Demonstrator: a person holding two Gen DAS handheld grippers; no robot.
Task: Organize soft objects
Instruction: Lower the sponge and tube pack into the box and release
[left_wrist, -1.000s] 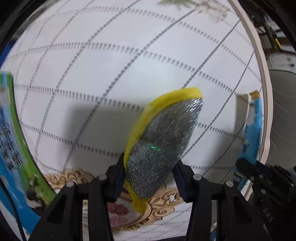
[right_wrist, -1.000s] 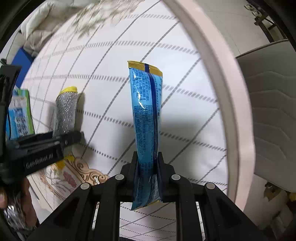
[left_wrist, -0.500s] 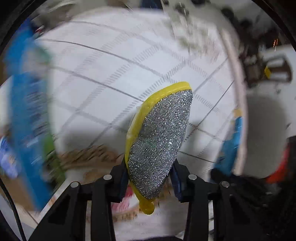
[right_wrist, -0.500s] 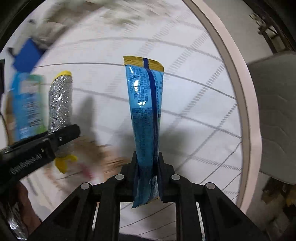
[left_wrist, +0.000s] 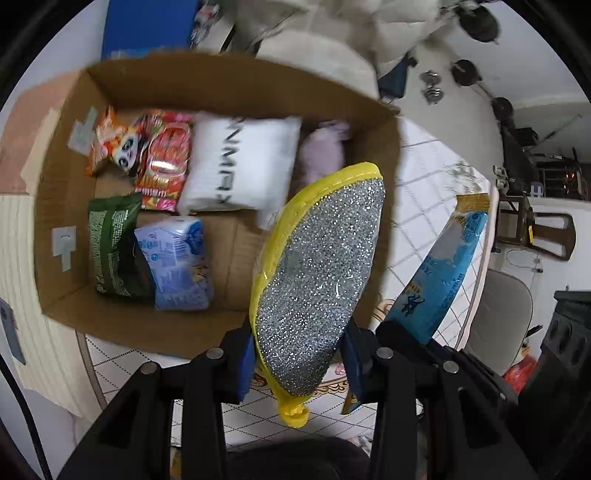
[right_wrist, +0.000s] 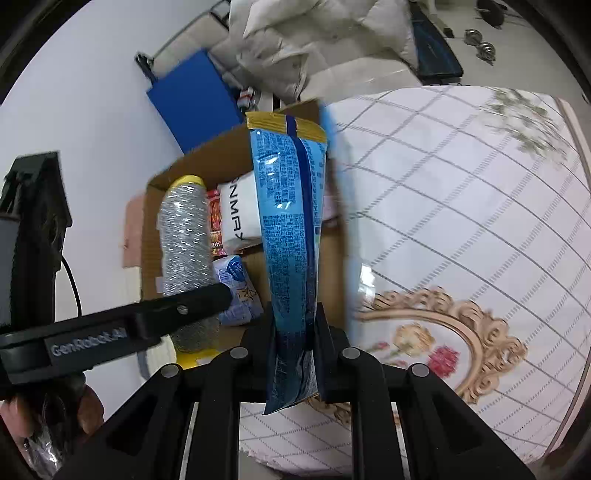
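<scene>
The counter (right_wrist: 480, 221), covered with a checked cloth, carries an open cardboard box (left_wrist: 221, 85) at its far left edge. The box already holds a white pillow (left_wrist: 240, 162), a pink soft item (left_wrist: 325, 155), a green pouch (left_wrist: 110, 243), a pale blue pack (left_wrist: 177, 262) and two red-orange snack packs (left_wrist: 162, 158). Bare floor remains only near the box's front wall.

The left gripper (left_wrist: 299, 358) has its jaws closed on a silver scouring pad (left_wrist: 321, 277) with a yellow rim, held upright above the box's near right corner. The right gripper (right_wrist: 293, 350) has its jaws clamped narrow on the lower end of a blue packet (right_wrist: 291, 229), which stands upright just beside the pad.

Risks:
- The two loads are close together; simultaneous lowering could cause a collision.
- The tall packet may catch the box wall and tip out.
- Releasing too high could let the pad bounce off the packed items.
</scene>
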